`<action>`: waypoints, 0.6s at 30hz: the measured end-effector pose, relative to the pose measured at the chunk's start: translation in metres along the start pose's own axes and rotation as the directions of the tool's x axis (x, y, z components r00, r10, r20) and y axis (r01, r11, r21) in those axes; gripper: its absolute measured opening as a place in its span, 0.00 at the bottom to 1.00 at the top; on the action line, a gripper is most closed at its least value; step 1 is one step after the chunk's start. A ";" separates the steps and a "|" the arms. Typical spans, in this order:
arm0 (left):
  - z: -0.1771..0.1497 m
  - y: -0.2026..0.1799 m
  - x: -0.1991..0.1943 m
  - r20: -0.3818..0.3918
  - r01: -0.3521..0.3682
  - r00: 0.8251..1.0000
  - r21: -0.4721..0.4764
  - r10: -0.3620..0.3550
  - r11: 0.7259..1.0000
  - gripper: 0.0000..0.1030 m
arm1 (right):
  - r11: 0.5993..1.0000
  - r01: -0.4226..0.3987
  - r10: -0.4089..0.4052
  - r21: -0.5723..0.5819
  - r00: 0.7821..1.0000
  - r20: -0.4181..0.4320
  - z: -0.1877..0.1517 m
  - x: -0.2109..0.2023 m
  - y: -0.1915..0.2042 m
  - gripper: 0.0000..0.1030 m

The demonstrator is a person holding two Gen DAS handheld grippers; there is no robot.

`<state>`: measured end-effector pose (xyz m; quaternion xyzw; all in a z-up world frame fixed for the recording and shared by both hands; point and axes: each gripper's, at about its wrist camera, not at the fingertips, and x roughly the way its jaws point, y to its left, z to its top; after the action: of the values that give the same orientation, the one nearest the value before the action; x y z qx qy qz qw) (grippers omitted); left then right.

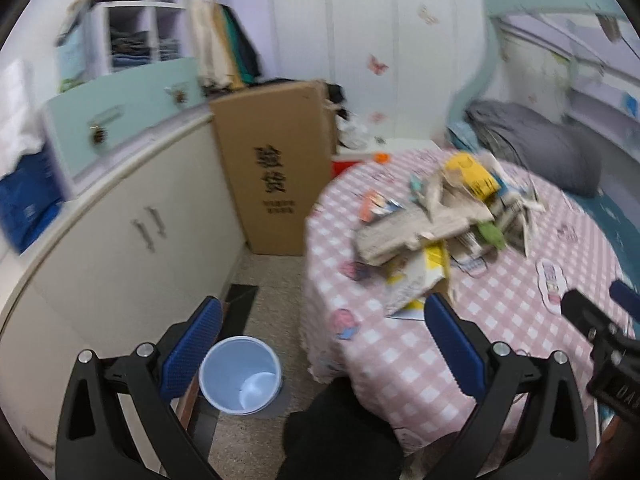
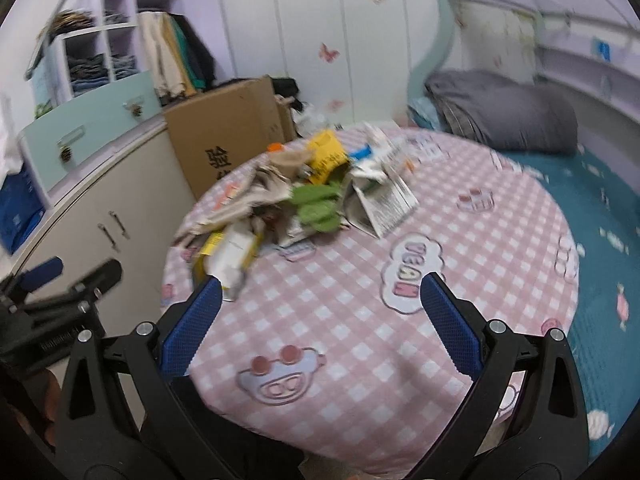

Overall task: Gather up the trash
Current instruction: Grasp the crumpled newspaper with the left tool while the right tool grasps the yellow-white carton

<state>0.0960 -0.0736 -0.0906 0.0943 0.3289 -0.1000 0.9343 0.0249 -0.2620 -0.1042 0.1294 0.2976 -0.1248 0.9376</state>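
Note:
A heap of trash (image 1: 444, 216) (image 2: 304, 196) lies on the round table with the pink checked cloth (image 1: 500, 304) (image 2: 360, 300): crumpled paper, yellow and white packaging, a green wrapper. A light blue bin (image 1: 240, 376) stands on the floor left of the table, with nothing visible inside. My left gripper (image 1: 324, 332) hovers open near the table's left edge, above the bin and floor. My right gripper (image 2: 320, 316) is open over the near part of the table, short of the heap. Neither holds anything. Each gripper shows at the edge of the other's view.
A tall cardboard box (image 1: 276, 164) stands behind the table against a white cabinet (image 1: 120, 248). A bed with a grey blanket (image 2: 504, 112) and teal sheet lies to the right. Shelves with clothes are at the back left. A dark trouser leg (image 1: 340, 432) is below.

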 end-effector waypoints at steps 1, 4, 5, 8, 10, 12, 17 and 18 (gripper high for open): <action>-0.001 -0.005 0.008 -0.013 0.006 1.000 0.019 -0.006 1.000 0.96 | 1.000 0.004 -0.004 0.009 1.000 -0.006 0.000 0.003 -0.003 0.94; 0.001 -0.010 0.024 -0.018 0.012 1.000 0.028 -0.011 1.000 0.96 | 0.999 -0.009 0.011 0.047 0.999 -0.034 0.001 0.018 -0.014 0.94; 0.001 -0.009 0.026 -0.018 0.016 1.000 0.023 -0.015 1.000 0.96 | 0.998 -0.022 0.024 0.058 0.999 -0.037 0.002 0.022 -0.014 0.94; 0.008 -0.004 0.035 -0.009 0.028 1.000 0.013 -0.028 1.000 0.96 | 0.995 -0.058 0.062 0.083 0.997 -0.048 0.007 0.035 -0.011 0.94; 0.012 -0.003 0.040 0.003 0.019 1.000 0.027 -0.019 0.999 0.96 | 0.995 -0.062 0.066 0.072 0.996 -0.053 0.009 0.041 -0.005 0.94; 0.015 -0.005 0.044 0.021 0.026 0.999 0.077 -0.028 0.997 0.96 | 0.994 -0.073 0.077 0.079 0.996 -0.052 0.012 0.047 -0.002 0.94; 0.021 -0.012 0.063 0.041 -0.004 0.999 0.212 -0.005 0.977 0.96 | 0.994 -0.068 0.074 0.086 0.995 -0.070 0.014 0.058 0.001 0.94; 0.022 -0.013 0.068 0.038 0.013 0.999 0.242 -0.023 0.970 0.96 | 0.994 -0.067 0.073 0.084 0.995 -0.074 0.015 0.060 0.002 0.94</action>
<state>0.1582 -0.0995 -0.1183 0.2022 0.2960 -0.1496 0.9215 0.0809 -0.2745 -0.1275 0.1824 0.3233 -0.0987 0.9233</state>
